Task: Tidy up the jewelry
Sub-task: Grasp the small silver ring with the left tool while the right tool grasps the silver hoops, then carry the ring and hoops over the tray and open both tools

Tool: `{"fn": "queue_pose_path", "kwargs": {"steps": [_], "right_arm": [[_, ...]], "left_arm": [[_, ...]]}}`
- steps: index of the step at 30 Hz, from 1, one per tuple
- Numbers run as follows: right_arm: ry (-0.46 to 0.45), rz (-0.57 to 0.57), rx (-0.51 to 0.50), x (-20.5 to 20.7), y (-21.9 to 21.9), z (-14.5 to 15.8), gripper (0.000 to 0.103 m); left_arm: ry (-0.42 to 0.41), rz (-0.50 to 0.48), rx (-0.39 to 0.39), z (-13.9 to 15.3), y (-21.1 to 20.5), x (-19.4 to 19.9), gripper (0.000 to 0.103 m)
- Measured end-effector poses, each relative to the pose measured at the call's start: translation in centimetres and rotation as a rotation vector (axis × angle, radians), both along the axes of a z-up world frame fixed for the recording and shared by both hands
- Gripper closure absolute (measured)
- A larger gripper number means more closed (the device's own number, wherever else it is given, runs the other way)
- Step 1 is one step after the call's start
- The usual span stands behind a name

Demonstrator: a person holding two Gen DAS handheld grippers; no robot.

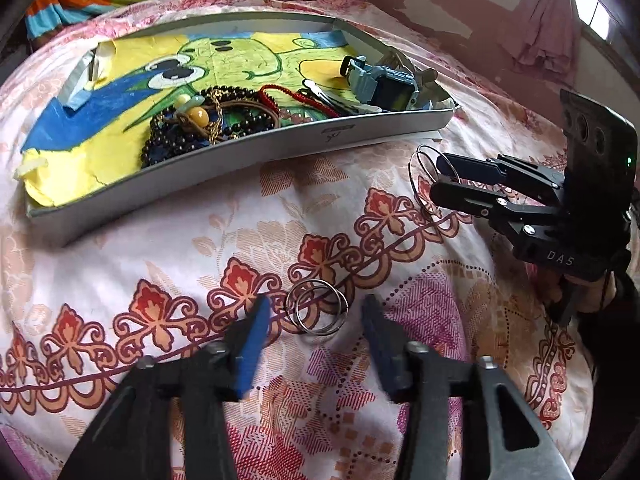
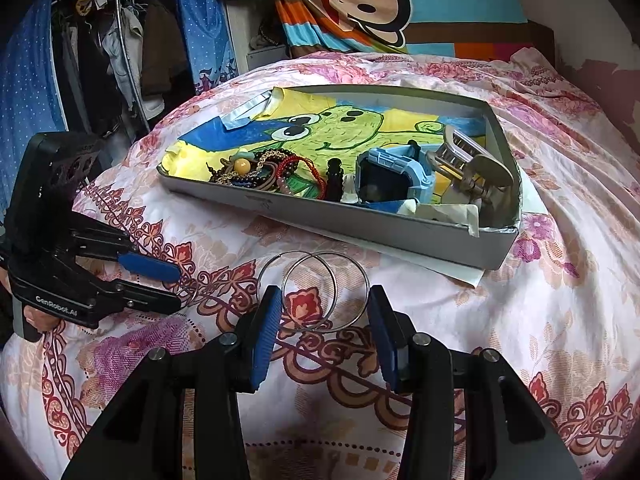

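Note:
A shallow grey box [image 1: 224,156] lined with a frog drawing lies on the bed and holds beaded necklaces [image 1: 208,120], a red cord [image 1: 280,96] and a blue watch [image 1: 380,80]. Two small silver rings [image 1: 317,307] lie on the quilt between my open left gripper's [image 1: 316,320] fingertips. Two large thin hoops [image 2: 314,292] lie on the quilt between my open right gripper's [image 2: 324,308] fingertips; they also show in the left wrist view [image 1: 430,180]. The box [image 2: 360,216] sits just beyond the hoops, with the watch [image 2: 394,172] and a metal clip [image 2: 468,164] inside.
The bed has a soft floral quilt [image 1: 160,264]. A striped monkey cushion [image 2: 380,4] lies behind the box. A clothes rack [image 2: 116,48] stands at the far left. The left gripper's body [image 2: 60,240] is left of the hoops.

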State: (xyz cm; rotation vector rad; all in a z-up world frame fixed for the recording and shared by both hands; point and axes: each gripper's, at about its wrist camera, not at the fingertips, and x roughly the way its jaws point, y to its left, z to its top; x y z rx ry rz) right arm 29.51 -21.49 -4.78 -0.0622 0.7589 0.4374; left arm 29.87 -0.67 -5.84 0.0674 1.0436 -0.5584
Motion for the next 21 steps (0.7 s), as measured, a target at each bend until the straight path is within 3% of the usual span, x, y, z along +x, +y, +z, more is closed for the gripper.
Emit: {"fn": "queue_pose_path", "kwargs": {"steps": [1, 2, 7, 14, 21], "right_arm": [[0.0, 0.0, 0.0, 0.0, 0.0, 0.0, 0.064], [0.001, -0.001, 0.0, 0.0, 0.0, 0.0, 0.064], [0.011, -0.003, 0.003, 0.1, 0.0, -0.1, 0.064], [0.014, -0.001, -0.001, 0.2, 0.1, -0.2, 0.063], [0.006, 0.027, -0.014, -0.2, 0.7, -0.2, 0.064]], "left_arm": [[-0.019, 0.001, 0.016, 0.1, -0.2, -0.2, 0.035], [-0.026, -0.002, 0.028, 0.1, -0.3, -0.3, 0.033], [0.021, -0.002, 0.069, -0.7, -0.9, 0.7, 0.033], [0.027, -0.022, 0.096, -1.3, -2.0, 0.6, 0.074], [0.012, 0.018, 0.08, -0.5, -2.0, 0.3, 0.074]]}}
